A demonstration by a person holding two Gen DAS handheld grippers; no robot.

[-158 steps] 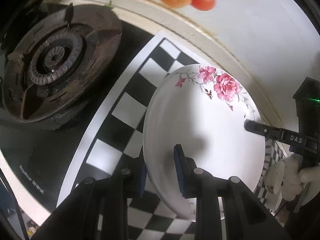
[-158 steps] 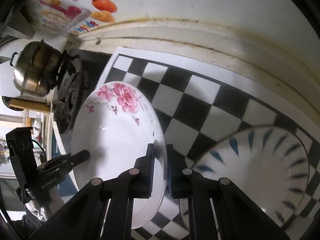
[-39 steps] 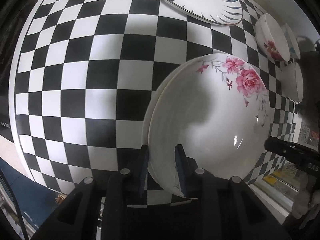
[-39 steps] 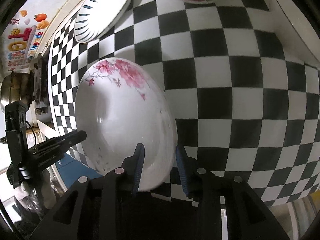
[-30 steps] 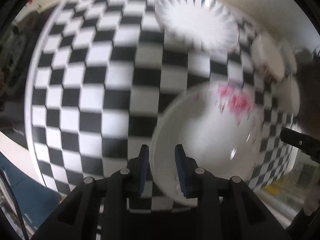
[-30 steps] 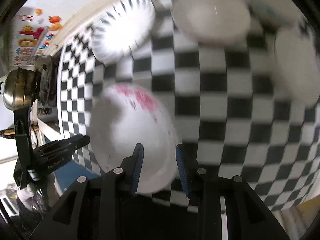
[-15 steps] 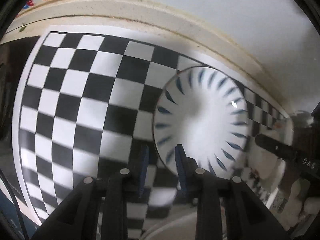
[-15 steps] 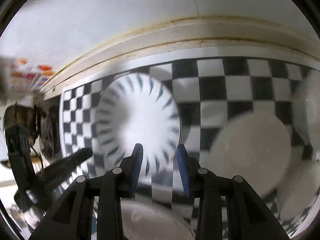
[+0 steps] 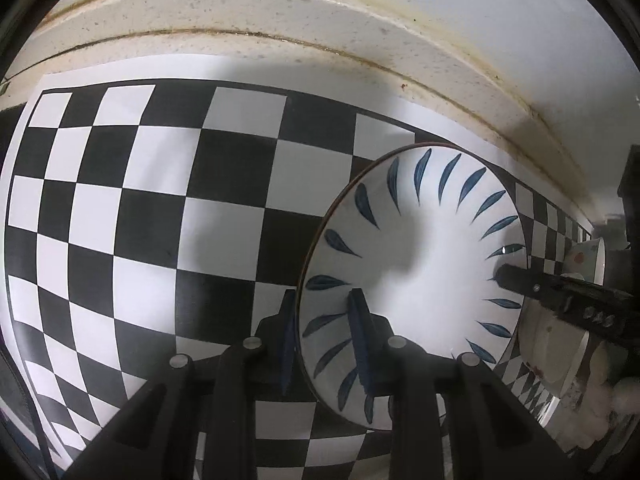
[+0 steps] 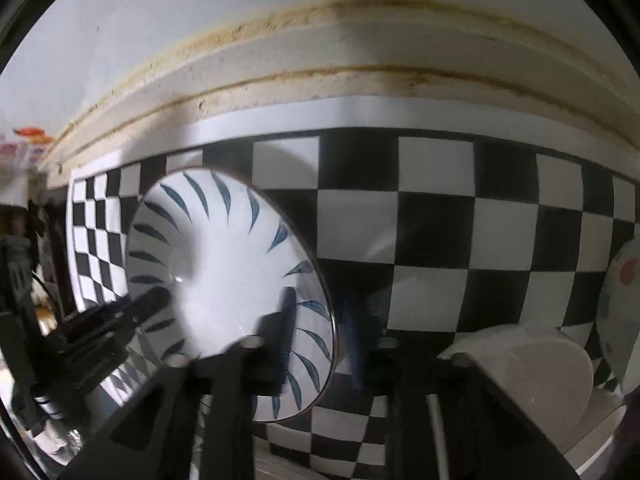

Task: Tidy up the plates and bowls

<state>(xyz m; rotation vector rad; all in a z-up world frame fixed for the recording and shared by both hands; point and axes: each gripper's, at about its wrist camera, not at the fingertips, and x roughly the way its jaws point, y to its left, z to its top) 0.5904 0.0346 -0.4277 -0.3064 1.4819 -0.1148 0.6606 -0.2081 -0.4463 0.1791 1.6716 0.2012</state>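
Observation:
A white plate with blue leaf marks (image 9: 424,264) lies on the checkered mat near the back wall; it also shows in the right wrist view (image 10: 224,276). My left gripper (image 9: 324,340) is open, its two pads straddling the plate's left rim. My right gripper (image 10: 318,332) is open, its pads straddling the plate's right rim. The right gripper shows as a black tool (image 9: 560,300) at the plate's far side in the left wrist view. The left gripper (image 10: 120,312) reaches in from the left in the right wrist view.
The black and white checkered mat (image 9: 152,216) covers the counter up to a stained cream backsplash ledge (image 9: 280,20). White bowls (image 10: 536,364) and a floral bowl (image 10: 624,300) stand at the right. A bowl (image 9: 588,256) shows past the plate.
Both grippers let go of the rose plate, swung toward the back wall, and now sit open around the blue-leaf plate's opposite rims.

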